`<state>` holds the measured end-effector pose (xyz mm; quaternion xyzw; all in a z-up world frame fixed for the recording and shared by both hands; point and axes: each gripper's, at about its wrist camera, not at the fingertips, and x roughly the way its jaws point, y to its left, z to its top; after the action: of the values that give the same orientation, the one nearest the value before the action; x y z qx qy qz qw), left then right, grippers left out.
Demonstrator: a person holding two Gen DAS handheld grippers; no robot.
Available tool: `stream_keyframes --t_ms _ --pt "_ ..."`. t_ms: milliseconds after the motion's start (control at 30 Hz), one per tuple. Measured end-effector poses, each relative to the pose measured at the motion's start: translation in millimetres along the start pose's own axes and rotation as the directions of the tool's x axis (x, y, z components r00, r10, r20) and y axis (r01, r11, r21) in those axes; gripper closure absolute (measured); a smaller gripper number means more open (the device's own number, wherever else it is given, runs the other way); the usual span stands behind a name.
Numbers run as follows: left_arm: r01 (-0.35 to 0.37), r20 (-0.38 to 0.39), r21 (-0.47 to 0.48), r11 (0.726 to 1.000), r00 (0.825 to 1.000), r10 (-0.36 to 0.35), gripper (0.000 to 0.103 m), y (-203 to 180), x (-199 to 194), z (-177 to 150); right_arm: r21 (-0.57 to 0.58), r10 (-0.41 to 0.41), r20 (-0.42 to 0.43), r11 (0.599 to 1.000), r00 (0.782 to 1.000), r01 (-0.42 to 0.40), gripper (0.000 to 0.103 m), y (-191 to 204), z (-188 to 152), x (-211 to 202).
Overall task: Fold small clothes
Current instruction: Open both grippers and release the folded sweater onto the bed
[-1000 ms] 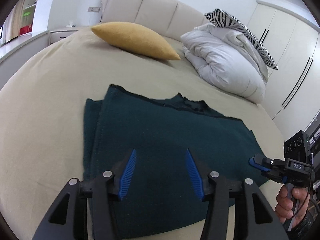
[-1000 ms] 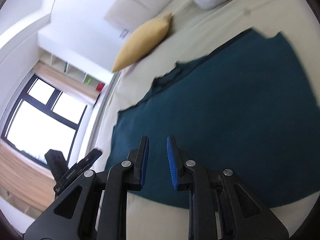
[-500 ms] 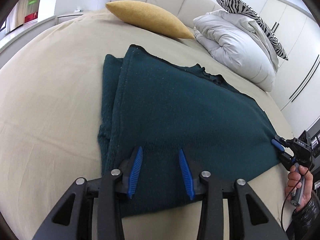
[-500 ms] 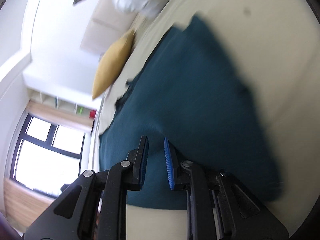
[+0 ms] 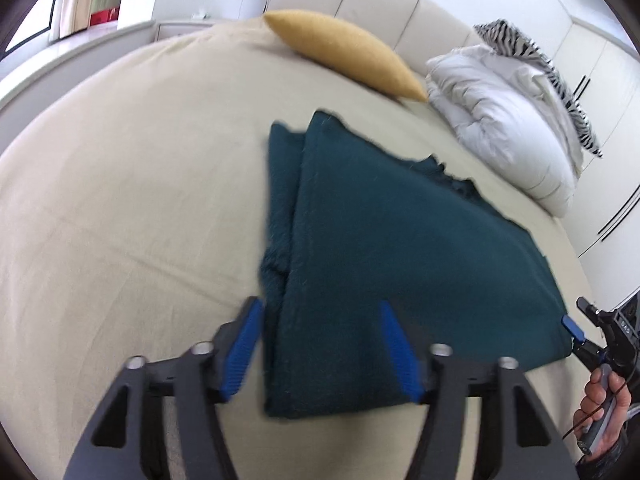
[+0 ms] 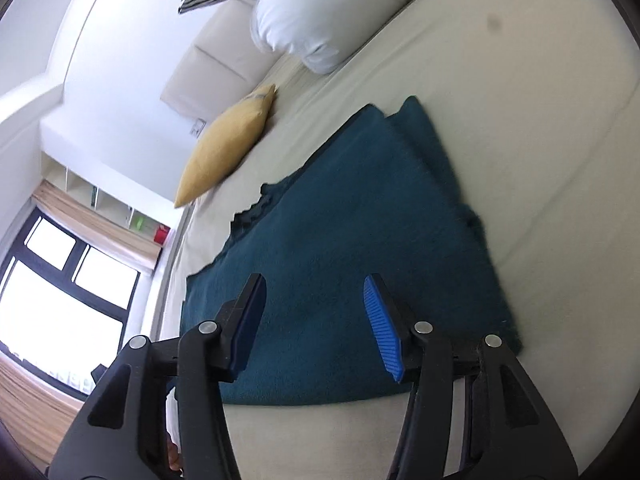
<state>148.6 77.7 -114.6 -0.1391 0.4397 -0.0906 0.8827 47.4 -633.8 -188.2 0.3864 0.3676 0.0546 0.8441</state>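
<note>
Both grippers open over sweater on bed.
We saw the teal sweater [image 5: 400, 256] lying flat on the bed [image 5: 132, 184], one side folded in. Our left gripper [image 5: 320, 344] had just widened, straddling its near folded edge, no grip. Our right gripper [image 6: 316, 316] had just opened over the other corner, nothing pinched.

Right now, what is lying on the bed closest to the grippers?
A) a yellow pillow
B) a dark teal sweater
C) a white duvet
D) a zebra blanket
B: the dark teal sweater lies flat on the bed right in front of both grippers, while the yellow pillow, white duvet and zebra blanket sit far back by the headboard.
</note>
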Motion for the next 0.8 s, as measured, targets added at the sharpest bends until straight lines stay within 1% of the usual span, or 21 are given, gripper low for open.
stream_keyframes --t_ms 33,100,167,267,367,433,533,567,633,700,733,800 --pt "-0.011 0.003 -0.001 1.000 1.000 0.011 0.062 3 0 -2 -0.010 -0.008 -0.019 1.000 1.000 0.007 0.053 2 -3 6" --pt "-0.010 0.007 -0.016 1.000 1.000 0.010 0.068 10 -2 -5 -0.014 -0.028 -0.049 1.000 0.998 0.027 0.053 2 -10 14" --pt "-0.007 0.003 -0.017 1.000 1.000 0.007 0.082 11 -2 -5 -0.021 -0.037 -0.056 0.999 0.998 0.036 0.055 -1 -13 19" --pt "-0.021 0.010 -0.003 1.000 1.000 0.021 0.091 10 -5 -8 -0.011 -0.032 -0.057 0.999 0.998 0.032 0.059 -4 -10 22" --pt "-0.040 0.025 0.006 0.999 0.999 0.040 0.093 5 -15 -14 -0.014 -0.046 -0.058 0.999 0.997 0.046 0.060 -2 -10 18" --pt "-0.050 0.032 0.021 0.999 0.998 0.049 0.093 4 -18 -18 -0.041 -0.067 -0.059 0.997 0.996 0.064 0.060 0 -11 18" --pt "-0.046 0.039 -0.004 0.999 0.998 0.046 0.095 10 -22 -24 -0.061 -0.084 -0.065 0.995 0.994 0.080 0.063 -1 -13 24" --pt "-0.055 0.044 -0.007 0.998 0.997 0.055 0.095 11 -25 -26 -0.063 -0.085 -0.065 0.995 0.994 0.081 0.063 -2 -14 24" --pt "-0.100 0.065 0.046 0.994 0.993 0.096 0.096 2 -31 -28 -0.075 -0.094 -0.065 0.993 0.993 0.090 0.064 0 -15 22" --pt "-0.118 0.078 0.081 0.990 0.991 0.112 0.096 -5 -32 -28 -0.104 -0.114 -0.065 0.989 0.991 0.107 0.063 4 -16 23" --pt "-0.117 0.079 0.082 0.990 0.991 0.111 0.096 -5 -30 -26 -0.116 -0.123 -0.067 0.987 0.990 0.114 0.063 5 -16 24" --pt "-0.092 0.081 0.071 0.993 0.993 0.086 0.096 -3 -30 -24 -0.122 -0.129 -0.067 0.985 0.989 0.120 0.063 6 -16 25"
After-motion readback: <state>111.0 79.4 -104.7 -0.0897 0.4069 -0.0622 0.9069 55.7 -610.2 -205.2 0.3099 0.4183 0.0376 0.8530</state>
